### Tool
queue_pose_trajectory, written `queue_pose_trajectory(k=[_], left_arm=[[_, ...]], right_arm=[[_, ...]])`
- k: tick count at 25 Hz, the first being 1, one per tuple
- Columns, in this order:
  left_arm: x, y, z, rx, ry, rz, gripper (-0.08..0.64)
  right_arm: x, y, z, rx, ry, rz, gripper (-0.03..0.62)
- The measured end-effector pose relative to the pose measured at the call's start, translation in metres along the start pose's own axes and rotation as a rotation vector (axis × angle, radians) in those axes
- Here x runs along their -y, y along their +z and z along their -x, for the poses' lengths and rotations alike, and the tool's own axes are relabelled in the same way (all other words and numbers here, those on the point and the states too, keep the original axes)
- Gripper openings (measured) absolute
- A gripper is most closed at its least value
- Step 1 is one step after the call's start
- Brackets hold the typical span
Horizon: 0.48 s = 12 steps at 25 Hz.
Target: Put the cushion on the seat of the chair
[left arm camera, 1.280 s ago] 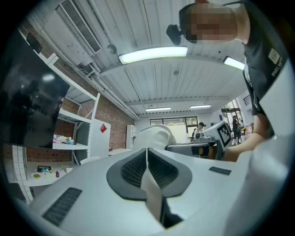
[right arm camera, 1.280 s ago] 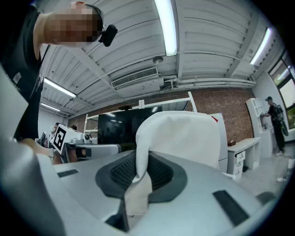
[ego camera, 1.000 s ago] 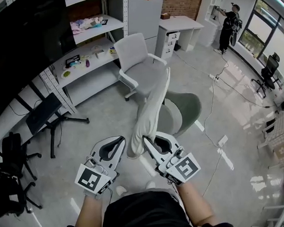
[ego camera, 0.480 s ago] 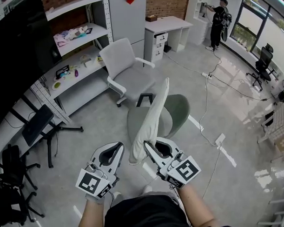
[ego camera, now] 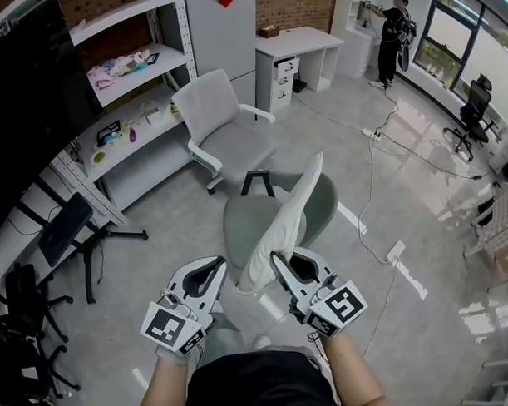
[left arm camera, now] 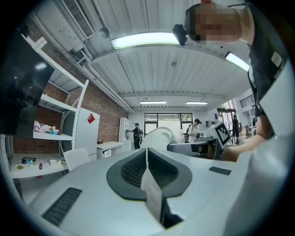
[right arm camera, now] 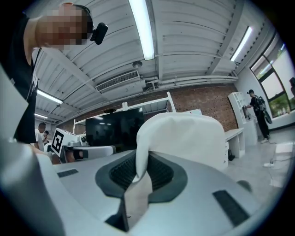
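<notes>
White cushion (ego camera: 286,222) carried on edge above the seat (ego camera: 242,232) of the grey-green chair (ego camera: 256,208), head view. My right gripper (ego camera: 281,260) is clenched on the cushion's lower edge. In the right gripper view a fold of the cover is pinched between the dark pads and the bulk of the cushion rises past the jaw tips. My left gripper (ego camera: 216,264) hangs just beside the cushion's lower corner, its jaws closed on nothing. In the left gripper view the cushion shows beyond the tips, apart from them. The cushion leans toward the backrest (ego camera: 325,200) and appears clear of the seat.

Step in hand, as I judge it: lower the cushion and lay it flat on the seat. To do this well, I should:

- bring the pinched edge toward the seat's near rim;
- let the far edge settle close to the backrest;
- roll the wrist so the broad face drops flat rather than propped upright.

A pinch on one edge lets soft filling sag and swing, so a slow descent is advisable, and the left jaws can steady or press down the free corner. I should release only when the cushion lies wholly within the seat, since an overhanging edge could slide to the floor (ego camera: 156,268). The white chair (ego camera: 226,128) stands well beyond and seems not to be the target.
</notes>
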<state>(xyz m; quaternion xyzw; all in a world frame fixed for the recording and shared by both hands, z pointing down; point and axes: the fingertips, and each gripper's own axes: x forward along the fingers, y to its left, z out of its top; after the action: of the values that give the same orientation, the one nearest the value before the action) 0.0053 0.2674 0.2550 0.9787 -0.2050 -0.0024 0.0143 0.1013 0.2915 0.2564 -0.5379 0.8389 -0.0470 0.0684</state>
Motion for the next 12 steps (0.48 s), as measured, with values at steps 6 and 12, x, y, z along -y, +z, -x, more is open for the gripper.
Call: queue_pose_trajectory(k=[6,12], left_arm=[[-0.027,-0.010,-0.026,-0.005,-0.024,0.033,0.021],[-0.078,-0.017,-0.051,-0.013,-0.047,0.061,0.021]], right_arm=[[0.021,-0.010,-0.026,-0.046,-0.021,0.015,0.063],[0.047,-0.018,-0.074,-0.077,-0.043,0.013,0.064]])
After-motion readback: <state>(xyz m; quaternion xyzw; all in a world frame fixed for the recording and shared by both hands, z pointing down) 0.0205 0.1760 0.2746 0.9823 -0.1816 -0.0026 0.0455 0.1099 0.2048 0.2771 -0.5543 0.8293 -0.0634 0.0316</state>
